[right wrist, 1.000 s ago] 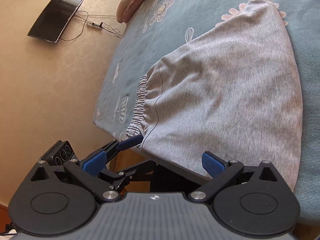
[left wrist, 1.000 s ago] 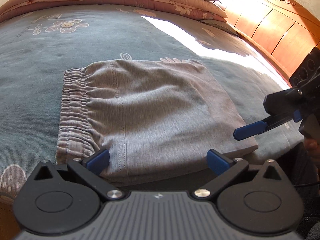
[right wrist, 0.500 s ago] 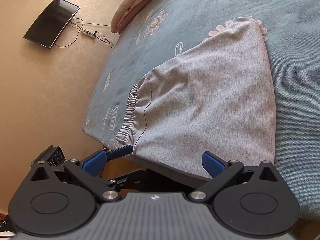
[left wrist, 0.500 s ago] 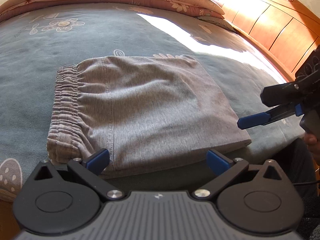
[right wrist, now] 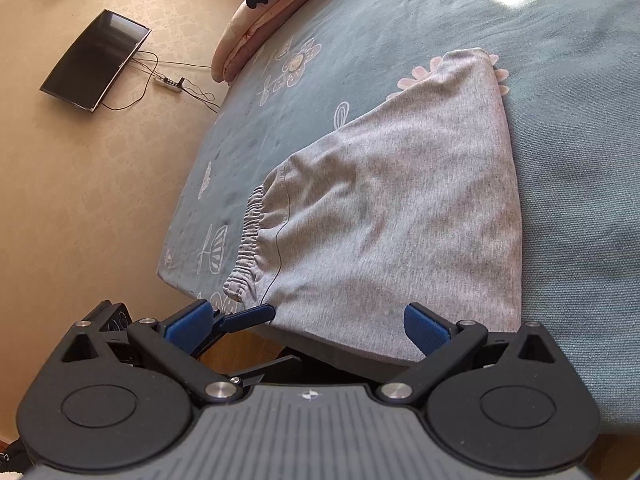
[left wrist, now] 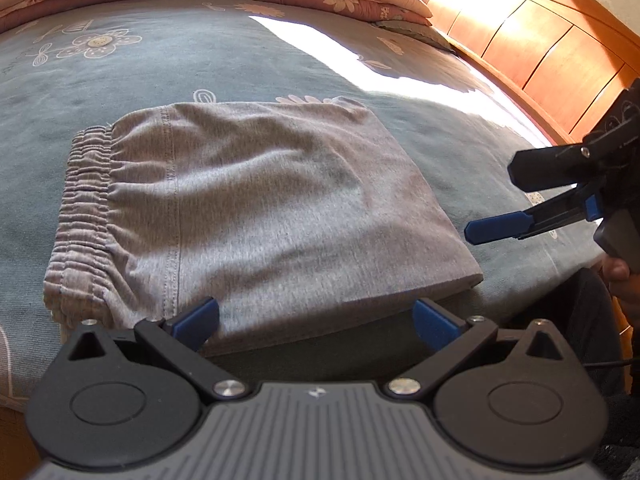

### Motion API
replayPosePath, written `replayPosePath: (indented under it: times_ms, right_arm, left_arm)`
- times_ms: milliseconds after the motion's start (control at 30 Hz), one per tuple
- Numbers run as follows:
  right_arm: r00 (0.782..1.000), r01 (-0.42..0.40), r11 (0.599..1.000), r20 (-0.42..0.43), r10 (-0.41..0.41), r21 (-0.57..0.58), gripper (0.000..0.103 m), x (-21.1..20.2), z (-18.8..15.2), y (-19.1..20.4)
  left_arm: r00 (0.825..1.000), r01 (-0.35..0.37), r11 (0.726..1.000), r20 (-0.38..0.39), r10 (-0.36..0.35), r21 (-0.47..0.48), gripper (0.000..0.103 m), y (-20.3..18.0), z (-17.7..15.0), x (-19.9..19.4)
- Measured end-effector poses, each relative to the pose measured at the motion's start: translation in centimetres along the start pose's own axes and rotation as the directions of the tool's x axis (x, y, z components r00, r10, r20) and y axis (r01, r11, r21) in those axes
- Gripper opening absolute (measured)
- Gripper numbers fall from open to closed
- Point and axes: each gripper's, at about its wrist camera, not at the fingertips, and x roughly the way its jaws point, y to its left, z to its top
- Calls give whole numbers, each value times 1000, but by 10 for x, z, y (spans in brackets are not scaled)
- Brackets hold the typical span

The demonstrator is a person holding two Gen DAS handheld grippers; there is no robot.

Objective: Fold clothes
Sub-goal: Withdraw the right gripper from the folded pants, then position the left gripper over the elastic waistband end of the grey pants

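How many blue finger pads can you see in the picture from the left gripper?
3. Two are the left gripper's own fingertips, spread wide at the near edge of the grey folded garment. One is on the right gripper, at the right; its other fingertip may be hidden.

Sunlight falls across a teal floral bedspread beside a wooden headboard (a dark screen lies on the beige floor).

My left wrist camera is looking low across the bed from its near edge, facing the headboard. My right wrist camera is looking down steeply from the same edge, taking in floor. Both are sitting close to, and sharing, the folded grey garment.
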Motion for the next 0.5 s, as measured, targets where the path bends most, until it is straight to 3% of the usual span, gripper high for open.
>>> replayPosePath:
  times_ms: [167, 333, 433, 500]
  right_arm:
    - [1000, 16, 1000, 20, -16, 0, 103, -4, 2, -3]
    - [998, 58, 998, 34, -56, -32, 103, -5, 2, 0]
    - [997, 72, 996, 42, -70, -45, 103, -8, 1, 0]
    - [994, 99, 992, 58, -95, -74, 103, -11, 0, 2]
  left_arm:
    - [997, -31, 1000, 73, 31, 2, 102, 8, -1, -25]
    - [971, -70, 996, 224, 82, -62, 102, 45, 8, -48]
    - [969, -53, 973, 223, 105, -226, 102, 82, 11, -52]
    - [973, -9, 929, 213, 94, -371, 102, 109, 11, -55]
